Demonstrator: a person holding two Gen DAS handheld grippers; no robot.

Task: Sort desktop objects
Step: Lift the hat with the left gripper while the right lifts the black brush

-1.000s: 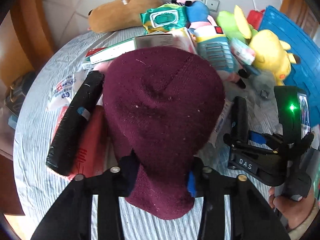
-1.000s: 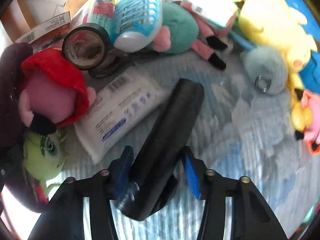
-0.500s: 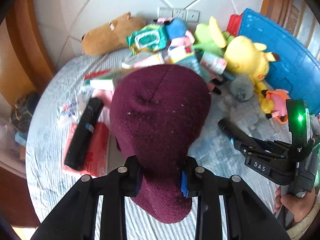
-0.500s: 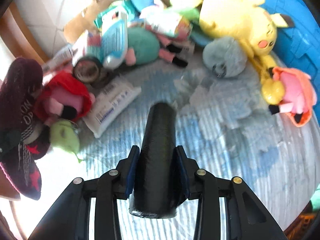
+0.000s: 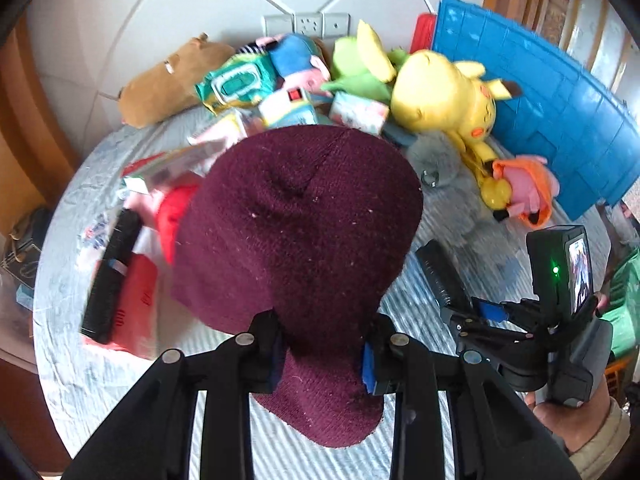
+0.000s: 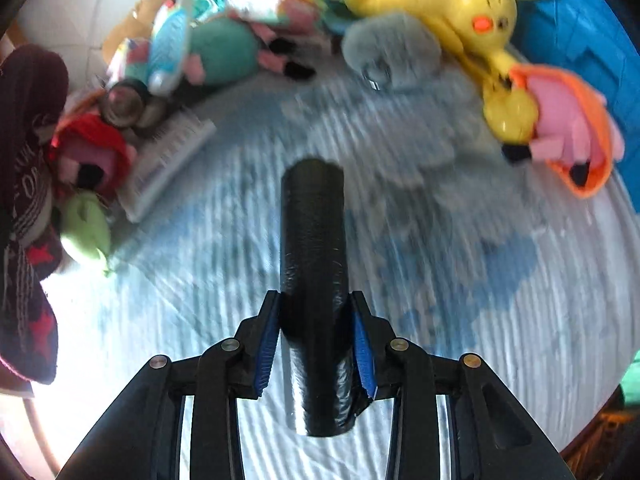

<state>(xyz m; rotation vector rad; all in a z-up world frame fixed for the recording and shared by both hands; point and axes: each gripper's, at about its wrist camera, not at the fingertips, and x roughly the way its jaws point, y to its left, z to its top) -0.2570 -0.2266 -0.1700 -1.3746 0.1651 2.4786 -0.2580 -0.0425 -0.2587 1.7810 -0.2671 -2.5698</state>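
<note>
Nearest, bottom centre of each wrist view: left gripper (image 5: 322, 354) clamped on the brim of the maroon beanie (image 5: 304, 216), its jaws having just been closing on it; right gripper (image 6: 314, 334) pinching the black roll (image 6: 314, 240), jaws likewise just drawn in. Both loads hang clear of the striped cloth (image 6: 460, 340). Farther up frame, the toy pile: yellow plush (image 5: 440, 92), blue crate (image 5: 560, 104) upper right. Risk, my reading: the roll is held near one end and could pivot out; the beanie's loose crown could drag the pile
</note>
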